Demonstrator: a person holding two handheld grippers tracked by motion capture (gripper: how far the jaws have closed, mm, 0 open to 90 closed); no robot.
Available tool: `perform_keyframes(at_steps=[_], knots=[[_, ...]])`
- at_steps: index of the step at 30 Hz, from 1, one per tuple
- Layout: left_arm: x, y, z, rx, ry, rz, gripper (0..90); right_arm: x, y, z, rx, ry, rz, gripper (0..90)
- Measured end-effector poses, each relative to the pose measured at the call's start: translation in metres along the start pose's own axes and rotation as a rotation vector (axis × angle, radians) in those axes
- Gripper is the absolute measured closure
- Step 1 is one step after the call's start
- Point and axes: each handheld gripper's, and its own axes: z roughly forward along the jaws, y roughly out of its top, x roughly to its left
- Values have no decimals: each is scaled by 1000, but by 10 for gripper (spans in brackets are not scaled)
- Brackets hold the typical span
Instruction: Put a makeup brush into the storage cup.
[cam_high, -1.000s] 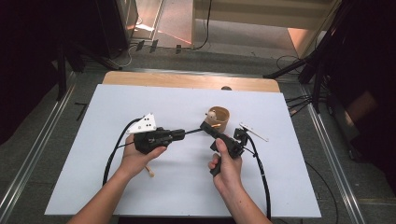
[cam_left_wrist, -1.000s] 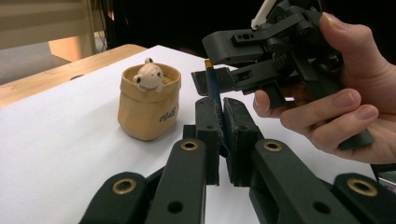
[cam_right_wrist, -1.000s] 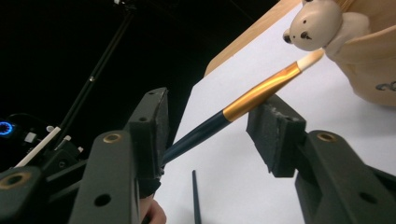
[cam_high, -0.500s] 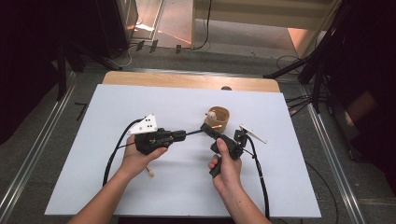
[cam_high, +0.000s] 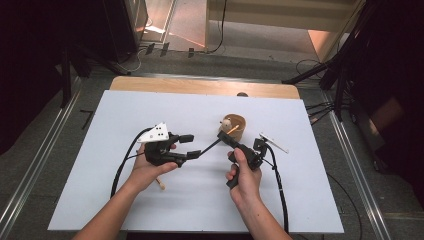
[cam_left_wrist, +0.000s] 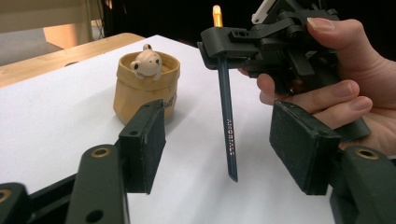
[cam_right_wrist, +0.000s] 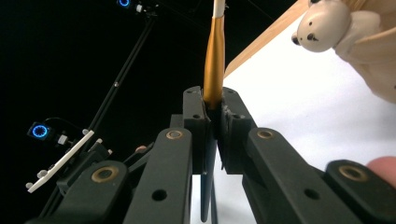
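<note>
A dark pencil (cam_high: 209, 147) with a gold ferrule and an orange end is clamped in my right gripper (cam_high: 223, 136). Its jaws have just closed on the upper part of the pencil (cam_right_wrist: 214, 60), and the right gripper (cam_right_wrist: 214, 122) is shut on it. My left gripper (cam_high: 192, 145) has just been opening. Its pads (cam_left_wrist: 145, 142) now stand apart on either side of the pencil's lower shaft (cam_left_wrist: 227, 116) without touching it. A tan pot (cam_high: 237, 126) with a small bear figure (cam_left_wrist: 146, 63) stands just behind the right gripper (cam_left_wrist: 223, 45).
Both hands work over a white mat (cam_high: 100, 125) on a wooden table (cam_high: 200, 86). A short wooden stick (cam_high: 160, 184) lies under the left hand. Cables trail back from both grippers. Metal rails and dark stands flank the table.
The left gripper's jaws have opened off the pencil's tip end. The right gripper's jaws have closed on its upper part. Neither hand has shifted.
</note>
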Motion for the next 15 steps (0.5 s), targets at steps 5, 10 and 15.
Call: perform_keyframes(at_steps=[5,10,15], knots=[[0,0,-1,-1,2,-7,322,-1,3,-3,-18,-21,-41,843],[1,1,-3,-3,10,-11,295,0,6,-5,-38,-39,-93,843],[1,1,-4,-7,15,-14,285,1,9,-9,-57,-67,-146,843]])
